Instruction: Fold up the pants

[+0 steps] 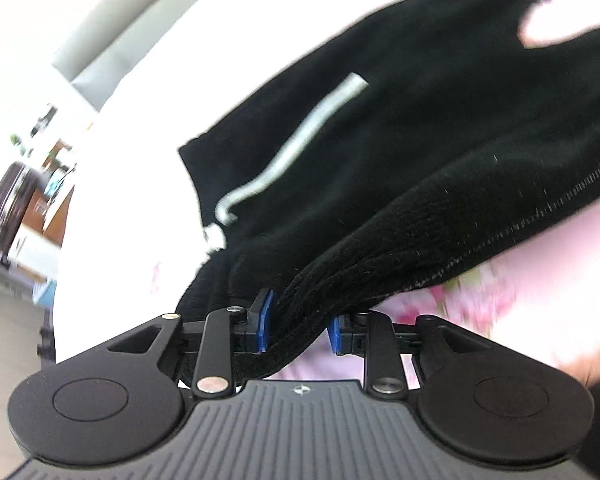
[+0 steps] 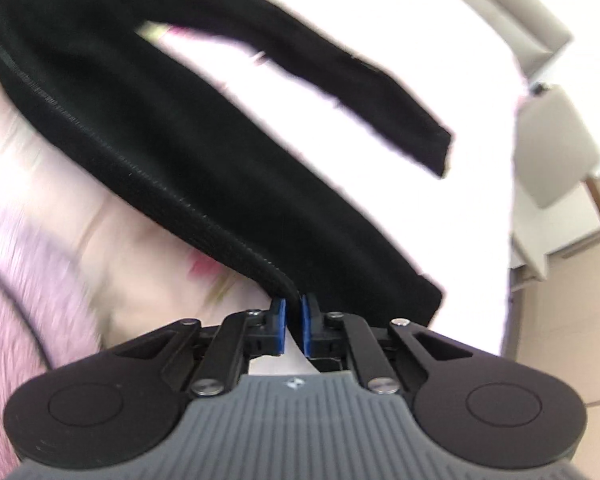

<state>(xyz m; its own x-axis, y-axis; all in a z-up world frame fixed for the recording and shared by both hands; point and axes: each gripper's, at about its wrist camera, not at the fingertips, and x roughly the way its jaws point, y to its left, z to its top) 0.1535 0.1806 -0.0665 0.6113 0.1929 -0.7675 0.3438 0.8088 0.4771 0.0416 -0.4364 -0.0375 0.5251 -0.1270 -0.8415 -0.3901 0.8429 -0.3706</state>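
Two grippers grasp the black pants' ribbed waistband: the left gripper (image 1: 298,326) with its pads set wide around bunched fabric, the right gripper (image 2: 294,326) pinched tight on the edge. Beyond them the pants (image 1: 400,132) drape over a pink floral sheet (image 2: 132,248) — legs splayed farther out.
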